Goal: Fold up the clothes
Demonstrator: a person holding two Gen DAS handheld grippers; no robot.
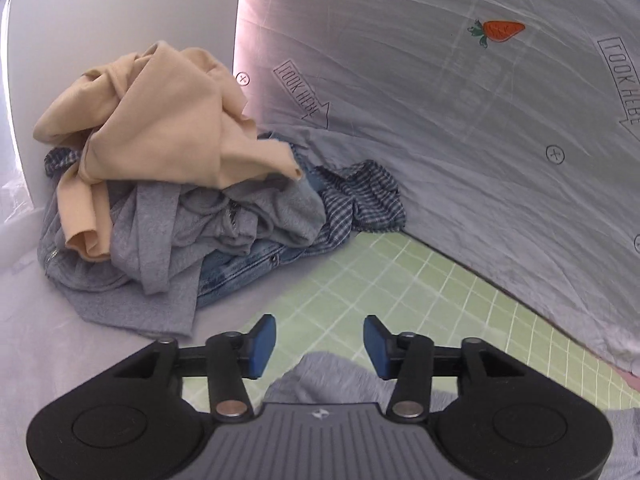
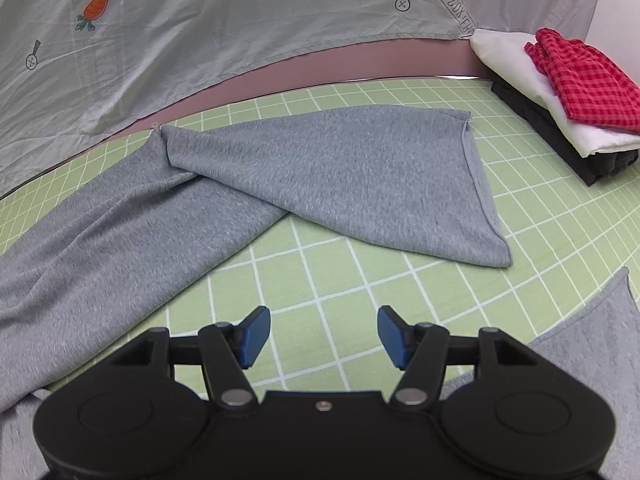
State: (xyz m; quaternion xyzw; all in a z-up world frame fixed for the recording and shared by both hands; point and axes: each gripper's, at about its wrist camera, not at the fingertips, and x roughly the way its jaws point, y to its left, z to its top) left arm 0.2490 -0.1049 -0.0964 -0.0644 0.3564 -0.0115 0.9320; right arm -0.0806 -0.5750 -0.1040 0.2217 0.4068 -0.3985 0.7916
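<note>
Right wrist view: grey knit garment (image 2: 320, 176) spread on green gridded mat (image 2: 320, 292), one part folded over into a triangle, its long body running down to the left.
Right gripper (image 2: 320, 336): blue pads wide apart, holding nothing, hovering over bare mat just in front of the garment.
Left wrist view: left gripper (image 1: 319, 346) spread open, empty, with a grey cloth edge just beneath.
Key relation: folded triangle ahead and slightly right of the right gripper, so probably the nearer tool for it; long grey body off toward the left.
Unsorted heap (image 1: 168, 184): beige, grey, denim and checked clothes, ahead-left of the left gripper.
Folded stack (image 2: 568, 100): red check over white over black, far right.
Hidden: garment type unclear; lower edges cut off by both grippers.
</note>
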